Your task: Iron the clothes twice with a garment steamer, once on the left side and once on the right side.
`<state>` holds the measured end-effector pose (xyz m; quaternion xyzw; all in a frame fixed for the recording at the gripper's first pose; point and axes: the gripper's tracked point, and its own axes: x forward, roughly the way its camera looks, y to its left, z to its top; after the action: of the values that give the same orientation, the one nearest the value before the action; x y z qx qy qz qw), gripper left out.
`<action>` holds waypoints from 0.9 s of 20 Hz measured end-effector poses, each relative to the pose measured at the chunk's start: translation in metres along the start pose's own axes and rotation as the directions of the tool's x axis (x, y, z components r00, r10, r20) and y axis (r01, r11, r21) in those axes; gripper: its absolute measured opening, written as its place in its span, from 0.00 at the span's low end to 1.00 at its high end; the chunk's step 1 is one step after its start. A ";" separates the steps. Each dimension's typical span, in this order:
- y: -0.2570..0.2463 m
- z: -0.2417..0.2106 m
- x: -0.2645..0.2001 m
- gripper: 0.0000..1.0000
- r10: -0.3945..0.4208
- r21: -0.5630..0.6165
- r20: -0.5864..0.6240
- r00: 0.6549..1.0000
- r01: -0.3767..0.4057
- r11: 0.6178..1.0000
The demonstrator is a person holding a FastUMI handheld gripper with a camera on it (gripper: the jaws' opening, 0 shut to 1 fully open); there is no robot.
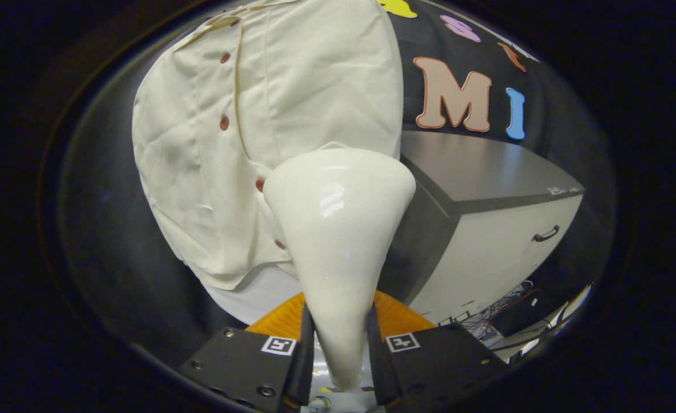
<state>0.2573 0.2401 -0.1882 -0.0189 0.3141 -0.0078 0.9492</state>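
Gripper view: the gripper (340, 344) has both fingers (302, 355) closed against the narrow handle of the white garment steamer (338, 229). The steamer's wide head points away, at the lower right part of the cream buttoned shirt (269, 115) hanging beyond. A grey-topped cabinet (487, 229) stands to the right.

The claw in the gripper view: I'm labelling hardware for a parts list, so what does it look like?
The claw has two thin black fingers on flat black blocks with small screws. Each block carries a square white tag with a black pattern near its finger. An orange ribbed piece sits just beyond the blocks. No cable shows on the claw itself.
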 end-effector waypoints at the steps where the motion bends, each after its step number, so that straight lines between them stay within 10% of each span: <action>1: 0.000 0.005 -0.009 0.42 0.001 0.002 0.012 1.000 -0.001 1.000; 18: 0.007 0.110 -0.195 0.42 -0.001 0.060 0.374 0.927 -0.023 0.998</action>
<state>0.1667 0.2554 0.0159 0.0118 0.1271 -0.0087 0.9918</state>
